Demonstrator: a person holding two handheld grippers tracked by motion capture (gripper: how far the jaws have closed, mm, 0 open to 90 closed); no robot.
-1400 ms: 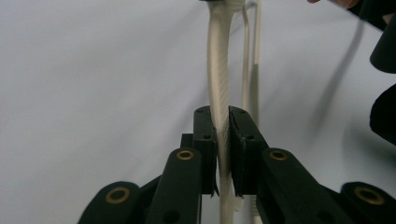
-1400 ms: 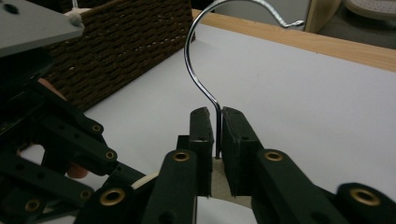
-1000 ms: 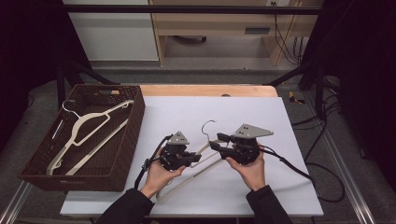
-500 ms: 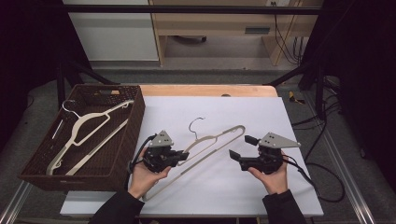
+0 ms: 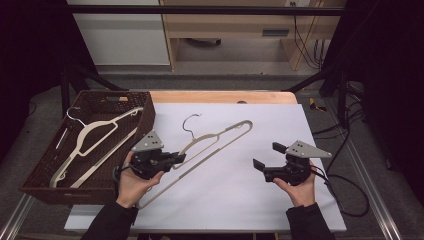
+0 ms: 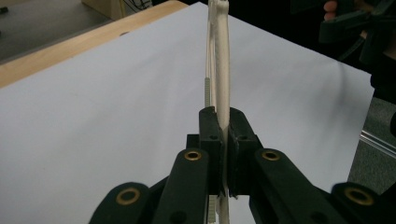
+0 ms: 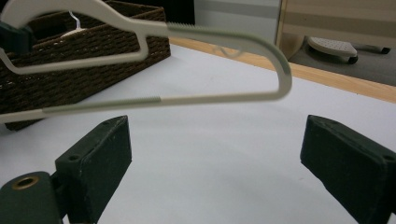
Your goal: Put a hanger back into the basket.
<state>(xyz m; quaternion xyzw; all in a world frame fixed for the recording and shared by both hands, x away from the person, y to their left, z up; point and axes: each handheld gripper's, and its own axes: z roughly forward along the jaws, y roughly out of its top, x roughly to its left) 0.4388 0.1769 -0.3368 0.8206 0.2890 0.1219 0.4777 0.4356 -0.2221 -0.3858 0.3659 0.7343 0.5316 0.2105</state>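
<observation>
White sheeting covers the table (image 5: pixel 240 200), with a dark woven wicker basket (image 5: pixel 45 172) at its left edge holding one cream plastic hanger (image 5: pixel 92 145). From above, a second cream plastic clothes hanger with a dark wire hook (image 5: pixel 212 145) slants across the sheet – the left gripper (image 5: pixel 175 159) has it by the lower bar, near the basket. The left gripper view adds what the high view hides: both black jaws pressed flat on the thin cream bar (image 6: pixel 223 93), which runs straight away from them. In the right gripper view the hanger's rounded end (image 7: pixel 280 77) hangs beyond the tips, clear of both pads. That right gripper (image 5: pixel 264 161) sits well apart from the hanger, jaws wide and just opened, nothing between them. A second ago both grippers met at the hanger mid-table – since then the hanger has shifted leftward and the right hand has drawn off to the right.
</observation>
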